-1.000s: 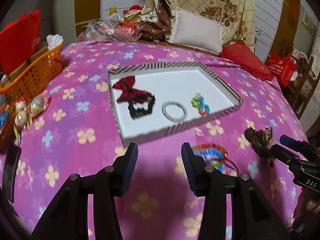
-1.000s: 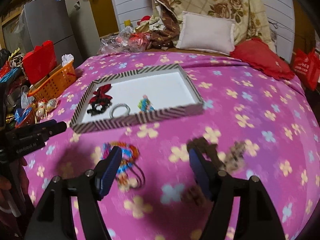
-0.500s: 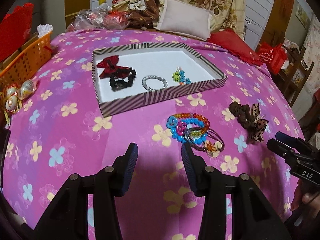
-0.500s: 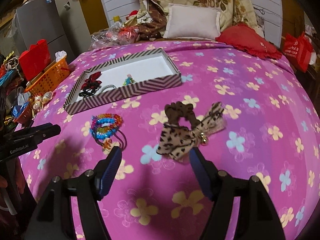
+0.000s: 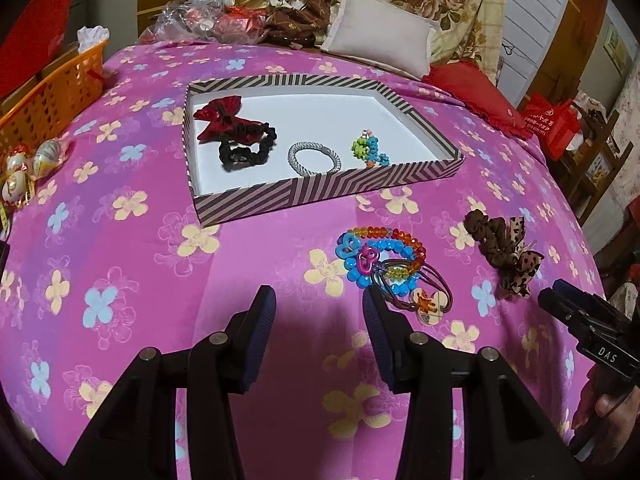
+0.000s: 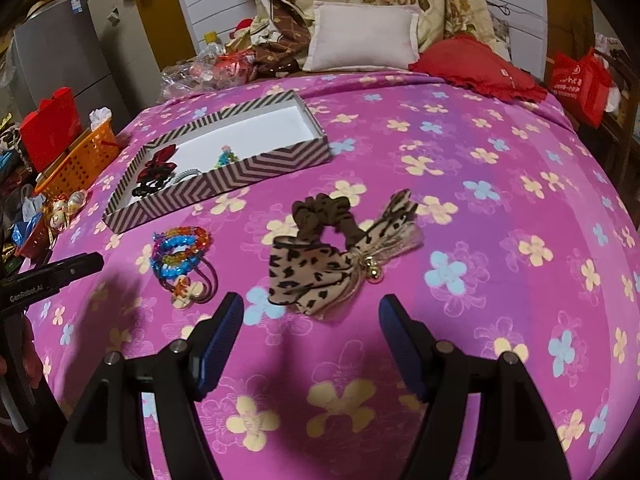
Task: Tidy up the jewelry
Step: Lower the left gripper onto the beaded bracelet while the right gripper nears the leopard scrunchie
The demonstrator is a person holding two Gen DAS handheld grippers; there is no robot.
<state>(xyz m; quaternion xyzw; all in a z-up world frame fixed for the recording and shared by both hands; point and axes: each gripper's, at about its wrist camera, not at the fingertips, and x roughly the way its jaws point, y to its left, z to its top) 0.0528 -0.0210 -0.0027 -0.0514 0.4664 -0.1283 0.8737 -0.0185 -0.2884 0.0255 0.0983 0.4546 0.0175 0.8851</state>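
Note:
A striped tray [image 5: 320, 194] [image 6: 256, 164] on the pink flowered bedspread holds a red bow scrunchie [image 5: 228, 124], a silver bracelet [image 5: 314, 159] and a small bead charm [image 5: 370, 148]. In front of it lie a pile of colourful bead bracelets and hair ties [image 5: 384, 260] [image 6: 182, 256] and a brown leopard-bow scrunchie [image 5: 504, 248] [image 6: 340, 240]. My left gripper [image 5: 318, 312] is open and empty, just short of the bead pile. My right gripper [image 6: 310, 320] is open and empty, just short of the leopard scrunchie.
An orange basket [image 5: 44, 92] [image 6: 80, 160] and wrapped sweets [image 5: 28, 164] sit at the bed's left edge. A white pillow [image 6: 364, 38], a red cushion [image 6: 476, 64] and clutter lie at the head. A red bag [image 6: 580, 80] stands to the right.
Both grippers have pulled back from the tray towards the bed's near side. The bead pile and the leopard scrunchie now lie ahead of the fingers. The jaws stayed open.

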